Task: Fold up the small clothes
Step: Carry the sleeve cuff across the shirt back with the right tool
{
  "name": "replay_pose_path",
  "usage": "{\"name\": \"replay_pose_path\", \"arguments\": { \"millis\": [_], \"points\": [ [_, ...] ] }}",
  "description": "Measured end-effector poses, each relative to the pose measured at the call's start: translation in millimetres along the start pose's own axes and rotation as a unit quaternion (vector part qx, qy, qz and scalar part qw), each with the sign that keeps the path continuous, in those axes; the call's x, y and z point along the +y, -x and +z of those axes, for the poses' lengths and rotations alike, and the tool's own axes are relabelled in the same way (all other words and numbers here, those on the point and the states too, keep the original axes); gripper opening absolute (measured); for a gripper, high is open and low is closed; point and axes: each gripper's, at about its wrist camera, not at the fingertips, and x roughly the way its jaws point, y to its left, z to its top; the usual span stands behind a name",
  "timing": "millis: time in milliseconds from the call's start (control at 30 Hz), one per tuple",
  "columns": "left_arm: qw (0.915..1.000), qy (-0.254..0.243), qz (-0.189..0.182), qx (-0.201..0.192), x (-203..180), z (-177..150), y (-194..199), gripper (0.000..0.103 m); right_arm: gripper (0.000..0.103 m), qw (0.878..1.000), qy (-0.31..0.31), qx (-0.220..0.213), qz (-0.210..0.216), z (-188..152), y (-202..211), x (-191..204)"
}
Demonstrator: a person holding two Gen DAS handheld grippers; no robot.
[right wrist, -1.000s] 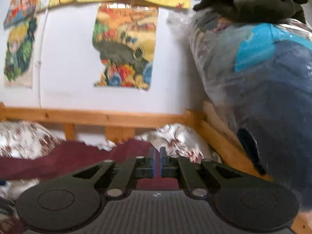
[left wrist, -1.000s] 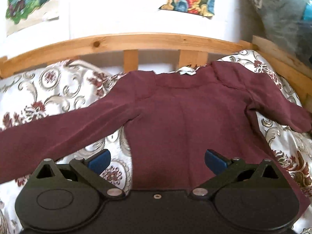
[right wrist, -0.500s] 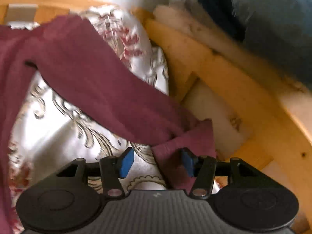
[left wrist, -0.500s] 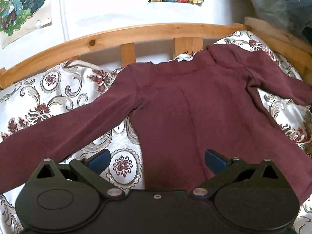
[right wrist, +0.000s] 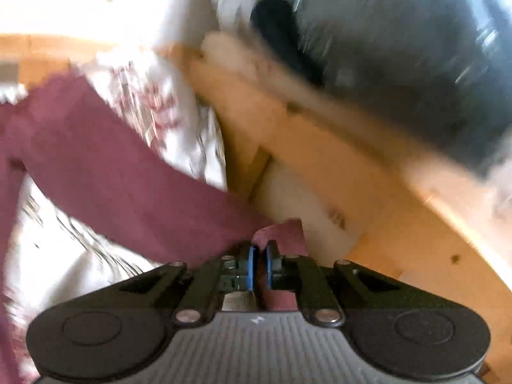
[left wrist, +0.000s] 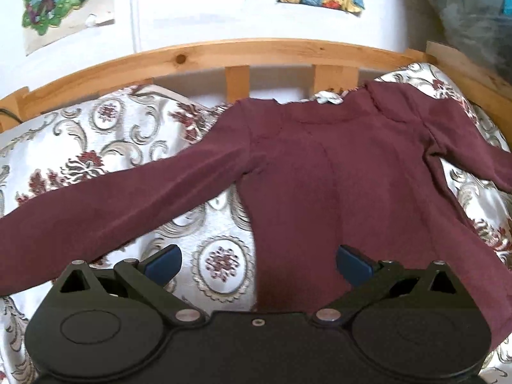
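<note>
While the maroon long-sleeved top lies spread flat on the patterned bedspread, collar toward the wooden bed rail, the left gripper hovers over its lower hem with jaws wide apart and empty. The right gripper is clamped on the cuff of the right sleeve, beside the wooden side frame. That view is blurred.
</note>
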Motion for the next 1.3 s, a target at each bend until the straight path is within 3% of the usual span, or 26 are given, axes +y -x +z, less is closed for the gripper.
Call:
{"name": "replay_pose_path", "arguments": {
  "millis": [167,267,367,500,600,733,1000,1033,1100,1133,1167,1233,1300],
  "points": [
    [0.9992,0.028,0.025,-0.012,18,5,3,0.102,0.009,0.994,-0.043,-0.06,0.084,46,61,-13],
    [0.9978,0.058,0.029,-0.015,30,10,5,0.102,0.008,0.983,-0.059,-0.091,0.15,75,96,-12],
    [0.9965,0.073,0.032,-0.025,37,13,10,0.102,0.008,0.964,-0.059,-0.114,0.231,97,124,5],
    [0.9937,0.099,0.041,-0.034,45,12,18,0.102,0.008,0.932,-0.029,-0.11,0.345,112,143,59],
    [0.9906,0.126,0.044,-0.032,54,10,23,0.102,0.008,0.91,-0.001,-0.109,0.4,109,159,112],
    [0.988,0.141,0.055,-0.031,65,7,27,0.102,0.008,0.889,0.03,-0.109,0.443,93,178,177],
    [0.9877,0.131,0.081,-0.025,78,3,30,0.102,0.01,0.861,0.103,-0.072,0.493,44,189,253],
    [0.9879,0.13,0.081,-0.026,77,3,30,0.102,0.016,0.858,0.107,-0.063,0.498,39,187,256],
    [0.9884,0.126,0.081,-0.028,76,4,30,0.102,0.041,0.855,0.111,-0.05,0.505,31,183,256],
    [0.9888,0.123,0.08,-0.029,75,5,30,0.102,0.06,0.853,0.11,-0.048,0.509,29,180,253],
    [0.9894,0.119,0.077,-0.03,74,6,29,0.102,0.069,0.851,0.105,-0.048,0.513,27,177,248],
    [0.9906,0.112,0.07,-0.035,69,7,29,0.102,0.073,0.849,0.105,-0.051,0.515,26,171,233],
    [0.9924,0.102,0.056,-0.04,64,8,27,0.102,0.082,0.858,0.108,-0.054,0.499,27,163,217]
  ]
}}
